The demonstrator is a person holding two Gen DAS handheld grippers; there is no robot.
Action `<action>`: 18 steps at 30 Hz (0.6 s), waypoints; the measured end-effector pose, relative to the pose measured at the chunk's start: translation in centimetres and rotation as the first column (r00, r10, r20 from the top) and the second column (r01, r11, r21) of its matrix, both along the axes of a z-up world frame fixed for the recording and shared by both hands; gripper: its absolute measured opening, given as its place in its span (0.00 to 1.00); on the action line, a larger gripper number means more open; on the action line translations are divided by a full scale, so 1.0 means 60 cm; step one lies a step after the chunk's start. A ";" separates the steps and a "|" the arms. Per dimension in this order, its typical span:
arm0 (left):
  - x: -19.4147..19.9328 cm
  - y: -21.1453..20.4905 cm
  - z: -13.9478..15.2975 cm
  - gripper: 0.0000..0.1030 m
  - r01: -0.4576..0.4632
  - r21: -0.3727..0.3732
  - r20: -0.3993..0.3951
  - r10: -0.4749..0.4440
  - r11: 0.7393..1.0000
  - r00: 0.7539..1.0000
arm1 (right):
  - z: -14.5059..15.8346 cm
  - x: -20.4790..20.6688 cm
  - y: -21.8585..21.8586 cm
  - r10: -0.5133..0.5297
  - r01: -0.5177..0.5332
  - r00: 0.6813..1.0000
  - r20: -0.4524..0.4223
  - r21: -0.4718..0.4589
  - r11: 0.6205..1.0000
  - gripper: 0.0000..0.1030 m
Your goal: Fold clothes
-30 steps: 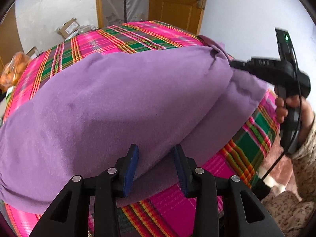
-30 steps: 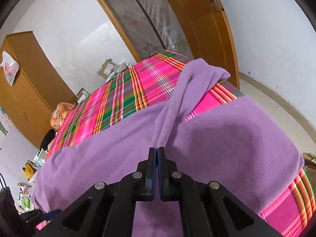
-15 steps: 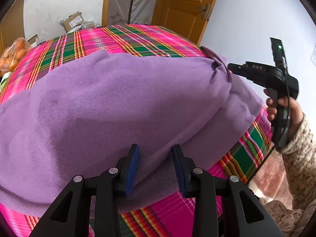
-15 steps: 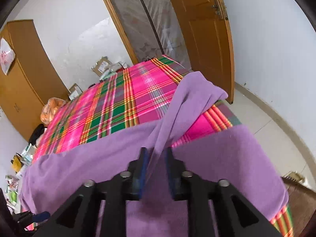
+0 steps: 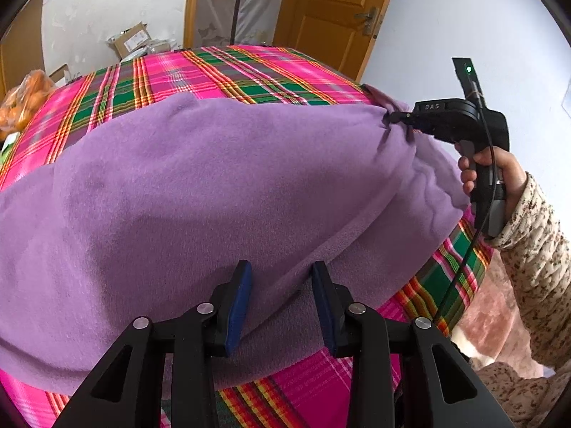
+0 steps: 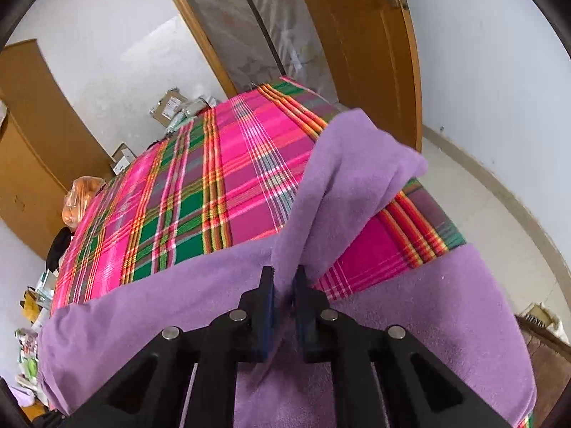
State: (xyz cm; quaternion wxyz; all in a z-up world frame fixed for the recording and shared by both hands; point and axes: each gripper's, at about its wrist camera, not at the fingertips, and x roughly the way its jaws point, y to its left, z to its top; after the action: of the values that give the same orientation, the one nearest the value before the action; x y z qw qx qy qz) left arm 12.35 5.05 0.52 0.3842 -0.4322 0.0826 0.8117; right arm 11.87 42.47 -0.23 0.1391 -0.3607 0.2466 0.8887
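Observation:
A large purple fleece garment (image 5: 214, 178) lies spread across a bed with a pink and green plaid cover (image 5: 232, 71). My left gripper (image 5: 282, 285) hovers open over the garment's near edge, where a fold line runs between its blue pads. My right gripper (image 6: 283, 281) is shut on a raised ridge of the purple garment (image 6: 428, 303). From there a sleeve-like strip (image 6: 349, 164) runs up over the plaid cover (image 6: 214, 178). In the left wrist view the cloth puckers at the right gripper (image 5: 390, 118), which a hand (image 5: 499, 167) holds.
A wooden door (image 5: 339, 10) stands behind the bed's far corner. Cardboard boxes (image 5: 132, 39) and an orange bag (image 5: 28, 96) sit beyond the far-left side, with a wooden wardrobe (image 6: 28, 142) along the wall. Bare floor (image 6: 481, 185) runs past the bed's right edge.
My right gripper was shut, opened half a second ago, and has now closed on a thicker fold of the purple cloth. My left gripper stayed open and shifted slightly.

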 end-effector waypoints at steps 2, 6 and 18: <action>-0.001 -0.004 0.002 0.09 -0.005 0.014 0.001 0.005 1.000 1.000 | 0.009 0.011 -0.003 -0.001 0.002 1.000 -0.030 0.019 1.000 0.09; -0.002 -0.013 0.009 0.06 -0.019 0.042 -0.011 0.019 0.999 1.000 | 0.037 0.035 -0.011 -0.008 0.011 0.996 -0.084 0.038 0.999 0.09; 0.033 -0.034 0.060 0.06 0.009 0.122 -0.090 0.002 0.992 0.996 | 0.108 0.124 -0.033 -0.027 0.050 0.978 -0.208 0.109 0.993 0.09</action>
State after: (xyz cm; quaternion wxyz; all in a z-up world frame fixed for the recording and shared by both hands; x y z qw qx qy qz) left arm 14.32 2.98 4.14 0.4074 -0.3705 0.0509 0.8331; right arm 19.32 40.48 6.28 0.1502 -0.2532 0.2157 0.9310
